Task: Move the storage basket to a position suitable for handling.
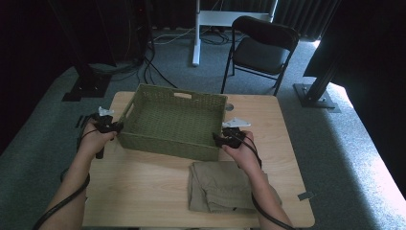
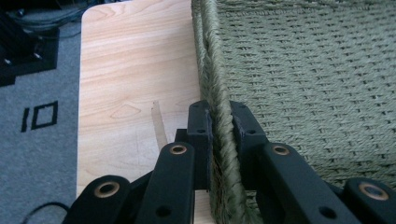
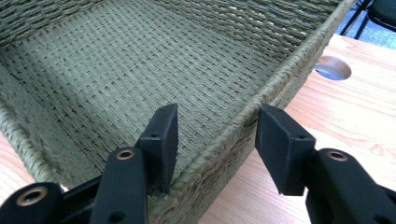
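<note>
At the near edge of the counter (image 1: pixel 143 191), right of centre, a folded khaki cloth (image 1: pixel 222 187) is seen lying flat, just in front of the basket and apart from both grippers.

Behind it, a green woven basket (image 1: pixel 174 120) is set across the middle of the counter, empty inside. Its left wall is at the counter's left edge; its right wall stops short of the right edge.

The left gripper (image 2: pixel 219 140) is clamped on the rim of the basket's left wall; in the left gripper view the jaws are pressed against the braided edge from both sides.

The right gripper (image 3: pixel 212 140) straddles the right wall near its front corner. One jaw sits inside the basket against the wall; the outer jaw stands clear of the rim. No grip is made on this side yet.

Judgement: the basket is taken to be light and fairly stiff, with some give in the weave. The thick braided rim is rough and should not slip. Opposite side rims are the sensible hold; a one-sided lift would likely tilt it.

Beyond the far edge, a black folding chair (image 1: pixel 261 50) stands on the grey carpet.
</note>
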Action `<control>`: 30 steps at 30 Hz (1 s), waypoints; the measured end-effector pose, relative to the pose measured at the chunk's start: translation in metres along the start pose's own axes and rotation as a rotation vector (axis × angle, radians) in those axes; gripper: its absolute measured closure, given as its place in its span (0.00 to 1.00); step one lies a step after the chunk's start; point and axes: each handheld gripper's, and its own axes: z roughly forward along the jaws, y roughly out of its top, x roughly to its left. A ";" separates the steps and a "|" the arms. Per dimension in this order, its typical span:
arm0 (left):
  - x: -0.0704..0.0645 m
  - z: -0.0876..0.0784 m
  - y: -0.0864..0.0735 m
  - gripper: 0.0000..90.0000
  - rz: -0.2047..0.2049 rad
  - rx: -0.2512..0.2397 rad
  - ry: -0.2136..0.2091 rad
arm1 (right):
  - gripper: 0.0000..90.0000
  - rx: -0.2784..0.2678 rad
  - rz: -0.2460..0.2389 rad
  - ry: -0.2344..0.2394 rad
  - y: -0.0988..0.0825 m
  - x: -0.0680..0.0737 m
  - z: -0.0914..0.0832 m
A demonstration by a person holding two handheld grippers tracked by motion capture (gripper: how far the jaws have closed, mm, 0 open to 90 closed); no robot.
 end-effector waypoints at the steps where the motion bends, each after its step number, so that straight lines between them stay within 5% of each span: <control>1: 0.000 0.000 0.000 0.91 -0.006 0.000 0.001 | 0.58 0.001 0.015 -0.006 0.001 0.000 0.000; 7: -0.005 -0.005 -0.004 0.91 0.011 -0.007 0.025 | 0.61 0.015 0.018 -0.030 0.003 0.001 0.000; 13: -0.006 -0.008 -0.011 0.91 -0.028 -0.045 0.022 | 0.65 0.020 0.018 -0.046 0.006 0.000 0.002; 30: -0.017 -0.018 -0.021 0.93 -0.084 -0.042 0.014 | 0.72 0.024 0.052 -0.069 0.012 -0.009 0.008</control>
